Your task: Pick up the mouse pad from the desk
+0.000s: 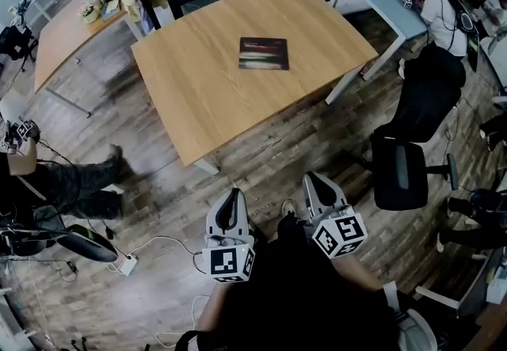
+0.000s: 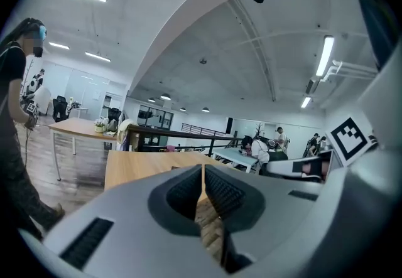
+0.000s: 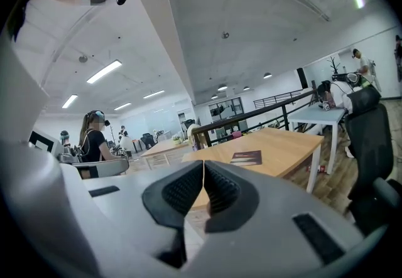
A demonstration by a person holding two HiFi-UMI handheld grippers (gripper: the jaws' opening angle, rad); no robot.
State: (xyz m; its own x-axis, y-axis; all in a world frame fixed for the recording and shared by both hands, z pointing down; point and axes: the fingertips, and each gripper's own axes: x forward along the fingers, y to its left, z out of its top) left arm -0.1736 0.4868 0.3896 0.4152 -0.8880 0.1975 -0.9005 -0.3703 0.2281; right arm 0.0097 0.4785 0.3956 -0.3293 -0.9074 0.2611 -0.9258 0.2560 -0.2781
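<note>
**Pad lying dead ahead, both tools standing well short of it**

I am looking down across a stretch of wooden floor (image 1: 261,159) towards the big wooden surface (image 1: 198,96), which is sitting turned so that one corner is pointing back at me. Nothing else is lying on it that I can see.

The mouse pad (image 1: 264,53) is resting flat on the far half of that surface, well apart from the near edge, its longer side running across my view and one long edge facing me.

The left tool (image 1: 234,197) and the right tool (image 1: 317,183) are hanging side by side over the floor, both with their jaws pressed together on nothing, both aiming up the view at the surface. The pad is sitting between their two lines of aim, so I am judging neither hand clearly nearer. The right gripper view is showing it just right of the jaws, while the left gripper view is showing none of it. I am reckoning the whole approach is ahead of me: forward over the near half, then jaws apart at the pad's facing edge.
</note>
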